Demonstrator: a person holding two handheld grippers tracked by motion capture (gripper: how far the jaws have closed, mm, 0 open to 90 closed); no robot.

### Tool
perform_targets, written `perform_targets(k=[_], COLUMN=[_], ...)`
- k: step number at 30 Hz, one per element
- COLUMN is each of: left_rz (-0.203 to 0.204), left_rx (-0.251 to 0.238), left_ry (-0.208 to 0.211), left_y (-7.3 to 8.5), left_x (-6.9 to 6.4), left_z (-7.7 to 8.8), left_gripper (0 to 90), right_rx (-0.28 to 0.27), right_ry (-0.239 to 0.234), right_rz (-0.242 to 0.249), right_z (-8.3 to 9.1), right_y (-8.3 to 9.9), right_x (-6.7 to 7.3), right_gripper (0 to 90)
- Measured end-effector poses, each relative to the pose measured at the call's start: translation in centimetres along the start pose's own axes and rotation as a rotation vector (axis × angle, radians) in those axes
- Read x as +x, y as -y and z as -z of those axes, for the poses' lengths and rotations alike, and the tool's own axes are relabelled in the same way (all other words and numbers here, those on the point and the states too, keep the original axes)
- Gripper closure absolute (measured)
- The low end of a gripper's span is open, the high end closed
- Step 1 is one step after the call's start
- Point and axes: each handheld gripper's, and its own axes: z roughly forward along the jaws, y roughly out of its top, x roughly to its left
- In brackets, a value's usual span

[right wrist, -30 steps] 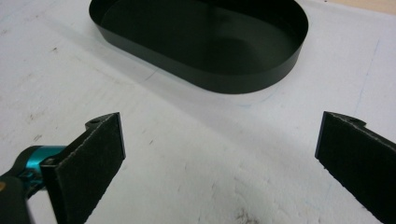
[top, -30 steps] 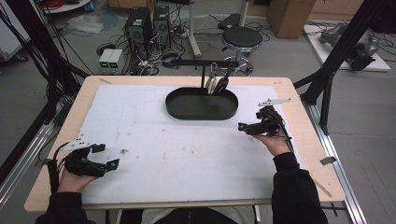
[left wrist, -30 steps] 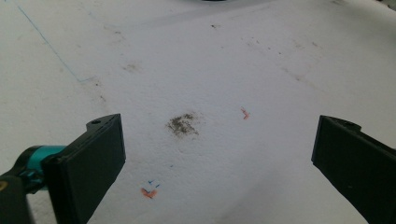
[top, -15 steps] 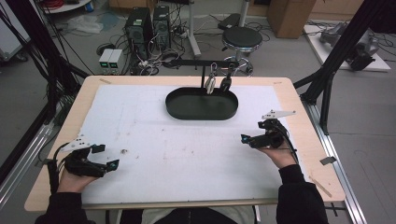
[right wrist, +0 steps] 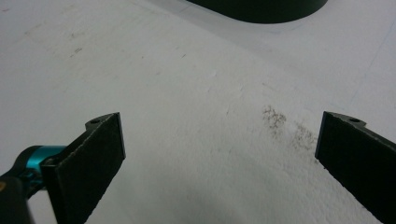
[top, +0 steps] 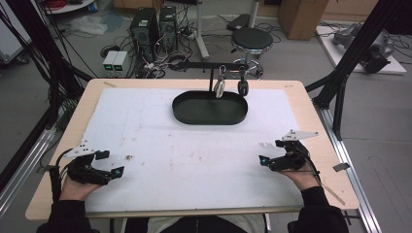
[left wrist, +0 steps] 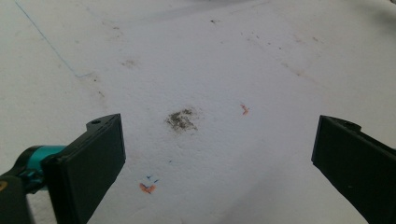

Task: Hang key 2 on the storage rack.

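The left gripper (left wrist: 212, 158) has its two black jaws wide apart, with nothing between them. Under them is the white foam sheet (left wrist: 196, 56) that covers the desk, with a small dark smudge (left wrist: 181, 119) and tiny orange marks (left wrist: 147, 187) on it. The right gripper (right wrist: 217, 161) also has its jaws wide apart and holds nothing. Below it the white sheet has a faint grey speckled patch (right wrist: 275, 117) near the far-side jaw, and the edge of the black oval tray (right wrist: 261, 8) peeks in at the top. In the high view, the left gripper (top: 114, 173) sits low at the near left part of the desk, held by a hand (top: 73, 187) in a dark sleeve. The right gripper (top: 265, 160) sits at the near right part, held by the other hand (top: 303, 177). Both are well apart from each other. The black oval tray (top: 210, 118) lies at the far middle of the sheet, well away from both grippers. Over the tray a thin black bar on a stand (top: 209, 64) holds two small hanging things, one pale (top: 219, 87) and one dark (top: 242, 86). The light wooden desk (top: 311, 104) shows around the sheet.
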Motion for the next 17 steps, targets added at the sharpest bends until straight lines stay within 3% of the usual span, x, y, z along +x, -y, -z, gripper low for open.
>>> perform_targets(k=[9,17], left_rz=[-0.015,-0.009], left_rx=[0.028,0.026], left_ry=[0.003,0.002], left_y=[0.18,0.20], left_x=[-0.42,-0.18], left_z=[-0.06,-0.13], left_gripper=[3.2,3.2], right_rx=[0.032,0.023], right_ry=[0.000,0.008], right_rz=[0.016,0.025], right_z=[-0.16,-0.05], right_y=[1.12,1.01], right_x=[0.42,0.73], right_gripper=[0.8,0.8])
